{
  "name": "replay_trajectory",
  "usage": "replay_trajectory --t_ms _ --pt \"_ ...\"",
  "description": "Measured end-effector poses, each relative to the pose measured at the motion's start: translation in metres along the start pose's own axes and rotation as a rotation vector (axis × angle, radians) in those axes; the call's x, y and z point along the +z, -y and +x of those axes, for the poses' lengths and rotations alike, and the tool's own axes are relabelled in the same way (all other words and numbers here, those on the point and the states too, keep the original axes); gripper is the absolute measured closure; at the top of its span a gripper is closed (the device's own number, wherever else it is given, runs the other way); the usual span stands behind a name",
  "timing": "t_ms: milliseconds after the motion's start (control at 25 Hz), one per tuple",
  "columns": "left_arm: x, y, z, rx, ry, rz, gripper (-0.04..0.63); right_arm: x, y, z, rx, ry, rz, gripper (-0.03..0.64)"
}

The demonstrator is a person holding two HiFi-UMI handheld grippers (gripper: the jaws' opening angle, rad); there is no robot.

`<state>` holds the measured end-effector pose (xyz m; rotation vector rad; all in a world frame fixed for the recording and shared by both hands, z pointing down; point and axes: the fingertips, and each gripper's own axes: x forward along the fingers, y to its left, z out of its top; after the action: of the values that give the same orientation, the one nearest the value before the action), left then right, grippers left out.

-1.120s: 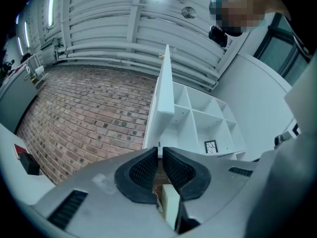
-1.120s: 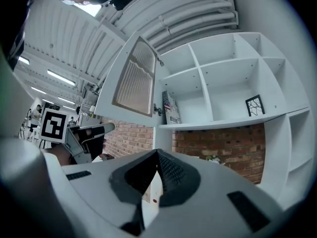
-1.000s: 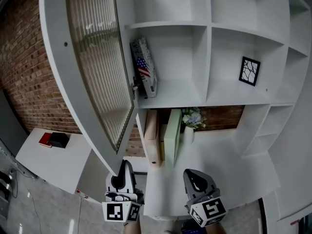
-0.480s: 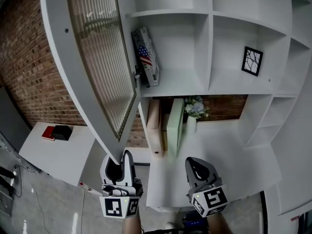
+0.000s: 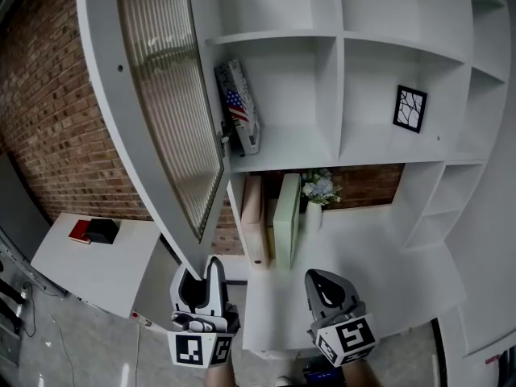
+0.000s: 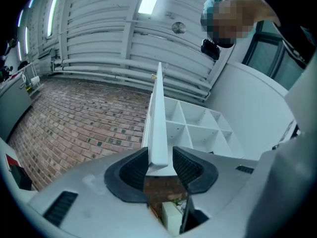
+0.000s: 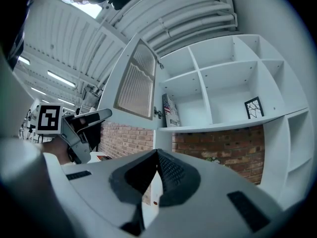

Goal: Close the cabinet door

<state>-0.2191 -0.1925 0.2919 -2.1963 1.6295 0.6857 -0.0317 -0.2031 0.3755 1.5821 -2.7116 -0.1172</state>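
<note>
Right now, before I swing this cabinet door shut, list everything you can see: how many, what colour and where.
cabinet door: 1, white frame, ribbed glass, open at left
shelf unit: 1, white, centre and right
flag-printed box: 1, white, red and blue, compartment nearest the door
framed picture: 1, black frame, right compartment
flowers: 1 bunch, pale, in a white vase, lower shelf
upright panel: 1, pale green, left of the vase
brick wall: red-brown, left
side table: 1, white, lower left
red book: 1, on the table
black item: 1, beside the book
left claw: grey, jaws just opened, door's edge between them
right claw: grey, shut, empty
</note>
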Motion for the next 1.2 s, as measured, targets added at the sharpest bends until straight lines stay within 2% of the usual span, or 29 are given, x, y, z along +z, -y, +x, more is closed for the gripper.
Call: replay_trajectory --t_ms 440,600,760,1200 --pt "-0.001 0.037 0.011 -0.096 -0.007 -0.038 0.454 0.006 0.008 -0.013 -0.016 0.011 -0.011 0.617" --pt "-0.003 0.049 0.016 -0.107 -0.008 -0.052 0.453 0.005 0.019 -0.018 -0.037 0.006 -0.006 0.617" --pt "-0.012 0.064 0.018 -0.126 -0.047 -0.024 0.444 0.000 0.022 -0.018 -0.035 -0.006 0.004 0.617" --pt "-0.023 0.104 0.036 -0.227 -0.098 -0.009 0.399 0.002 0.036 -0.026 -0.048 -0.004 0.013 0.617"
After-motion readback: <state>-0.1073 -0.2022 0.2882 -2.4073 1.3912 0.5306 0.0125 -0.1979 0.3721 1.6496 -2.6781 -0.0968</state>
